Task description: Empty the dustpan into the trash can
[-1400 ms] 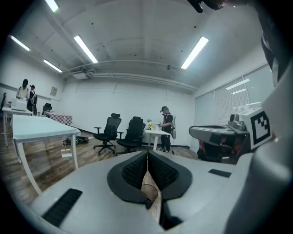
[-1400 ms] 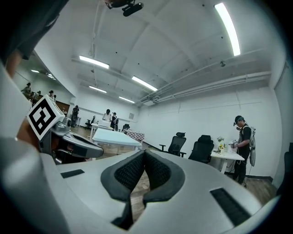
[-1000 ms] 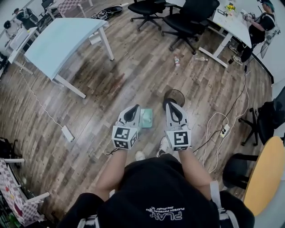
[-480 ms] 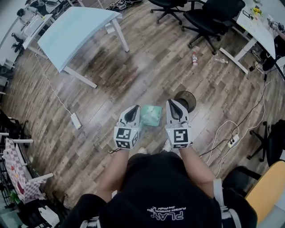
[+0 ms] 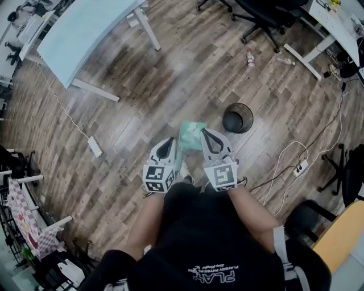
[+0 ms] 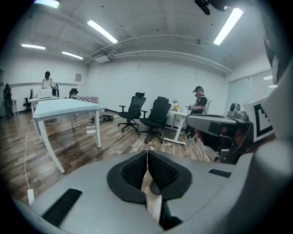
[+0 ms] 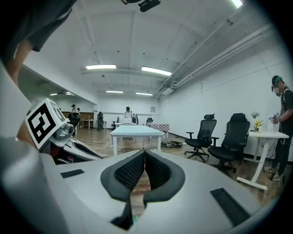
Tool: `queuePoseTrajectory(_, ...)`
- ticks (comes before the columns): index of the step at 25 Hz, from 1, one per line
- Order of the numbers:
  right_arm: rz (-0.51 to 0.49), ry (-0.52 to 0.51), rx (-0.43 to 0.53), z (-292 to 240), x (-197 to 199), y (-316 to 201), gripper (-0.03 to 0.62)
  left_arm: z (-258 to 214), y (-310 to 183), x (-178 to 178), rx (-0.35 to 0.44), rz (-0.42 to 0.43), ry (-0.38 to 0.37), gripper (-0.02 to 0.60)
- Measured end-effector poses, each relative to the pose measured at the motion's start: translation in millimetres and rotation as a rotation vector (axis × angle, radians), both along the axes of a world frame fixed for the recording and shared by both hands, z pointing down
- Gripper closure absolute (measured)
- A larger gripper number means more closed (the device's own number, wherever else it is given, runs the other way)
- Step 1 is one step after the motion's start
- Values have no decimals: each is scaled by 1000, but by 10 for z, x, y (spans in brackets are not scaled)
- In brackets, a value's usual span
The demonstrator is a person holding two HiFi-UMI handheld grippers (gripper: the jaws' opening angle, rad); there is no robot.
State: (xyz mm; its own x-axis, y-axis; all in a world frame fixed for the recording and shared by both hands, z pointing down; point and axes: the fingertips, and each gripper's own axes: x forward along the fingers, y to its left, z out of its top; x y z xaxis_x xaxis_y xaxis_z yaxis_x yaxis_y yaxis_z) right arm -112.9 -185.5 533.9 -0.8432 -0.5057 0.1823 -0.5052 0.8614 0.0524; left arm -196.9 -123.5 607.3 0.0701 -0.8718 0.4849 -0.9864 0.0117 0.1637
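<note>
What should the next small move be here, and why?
Probably open the right tool and lower it onto the dustpan: it and the left tool are both shut and empty, the dustpan lies on the floor just beyond them, and the trash can stands to its right.

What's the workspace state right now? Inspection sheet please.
Surface: brown wood-plank floor.
Job's things: light green plastic dustpan on floor; round black mesh trash can nearby, apart.
Clutter: small bottle lying on floor.
Grippers: left gripper and right gripper both shut, empty, near dustpan.
Cables: white power strip with cord; second white strip with looped cords.
Surroundings: pale blue table, black office chairs.
</note>
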Motion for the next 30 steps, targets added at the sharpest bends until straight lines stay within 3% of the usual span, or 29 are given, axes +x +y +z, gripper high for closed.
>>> queuePoseTrajectory(5, 20, 26, -43, 188, -137, 26, 571, 212, -57, -27, -28, 48, 31, 557)
queuePoseTrajectory(13, 91, 67, -116, 588, -58, 58, 571, 795, 74, 75, -195, 81, 70, 550)
queuePoseTrajectory(15, 101, 76, -135, 678, -28, 70, 571, 920, 114, 113, -224, 74, 81, 430)
queuePoseTrajectory(17, 97, 87, -149, 763, -6, 95, 571, 1057, 170, 142, -262, 60, 88, 395)
queuePoseTrajectory(22, 89, 111, -173, 925, 68, 170, 571, 1382, 322, 209, -347, 42, 92, 333)
queuePoseTrajectory(30, 80, 143, -199, 1142, 56, 251, 571, 1961, 326, 233, -437, 81, 100, 313)
